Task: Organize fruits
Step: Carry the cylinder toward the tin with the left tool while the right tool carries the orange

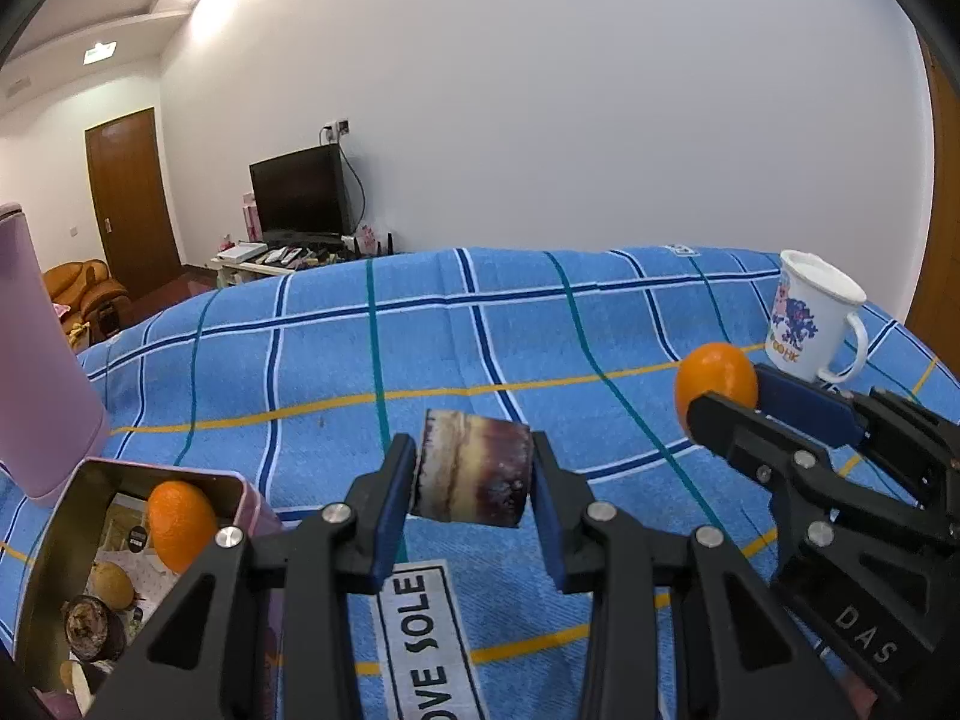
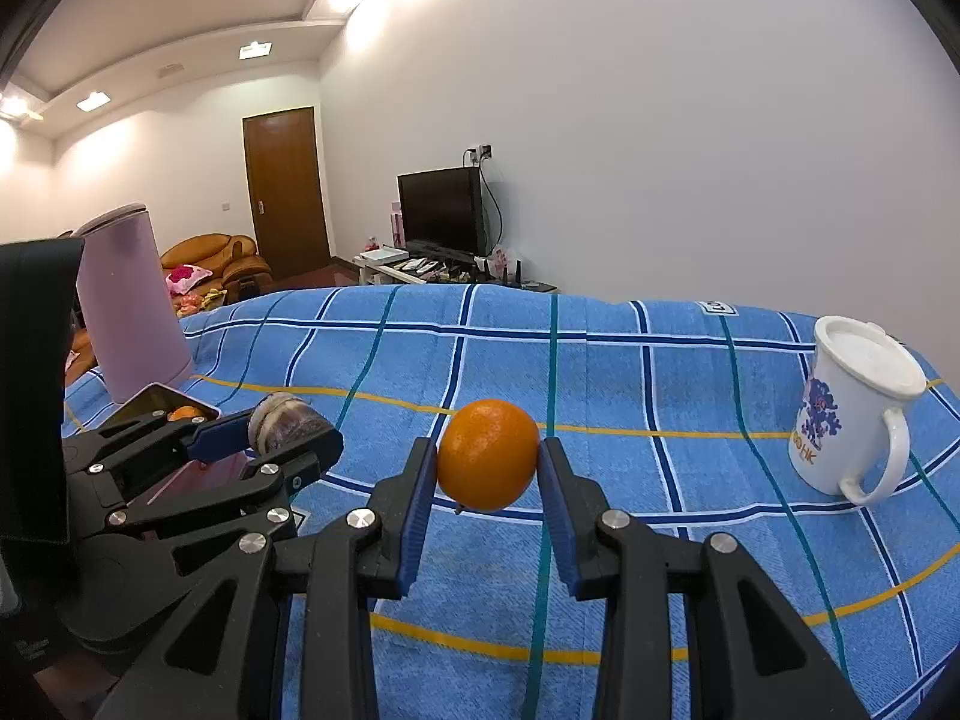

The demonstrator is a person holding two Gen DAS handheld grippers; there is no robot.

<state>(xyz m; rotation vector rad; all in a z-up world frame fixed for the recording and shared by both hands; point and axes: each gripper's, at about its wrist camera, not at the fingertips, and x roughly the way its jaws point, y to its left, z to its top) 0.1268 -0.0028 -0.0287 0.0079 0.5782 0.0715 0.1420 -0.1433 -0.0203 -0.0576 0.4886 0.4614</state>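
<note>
A white-walled room with a brown door and a dark television lies behind a tabletop (image 2: 600, 372) draped in a blue plaid cloth. The left hand-held gripper (image 1: 473, 468) pinches one short, brownish cut piece of sugarcane (image 1: 471, 468) between its blue pads, lifted clear of the cloth. To its right, the right hand-held gripper (image 2: 487, 456) pinches one orange (image 2: 487, 455), also off the cloth. Just left of and below the left hand-held gripper stands one open tin box (image 1: 54, 540); inside it lie a second orange (image 1: 180, 525), one pale round fruit (image 1: 111, 585) and a dark piece (image 1: 93, 630), the rest cut off by the gripper's frame and hard to make out. Beyond the box rises one lilac kettle (image 2: 129, 312), partly cropped in the left view. Far right of the right hand-held gripper stands one white lidded mug (image 2: 852, 414).
</note>
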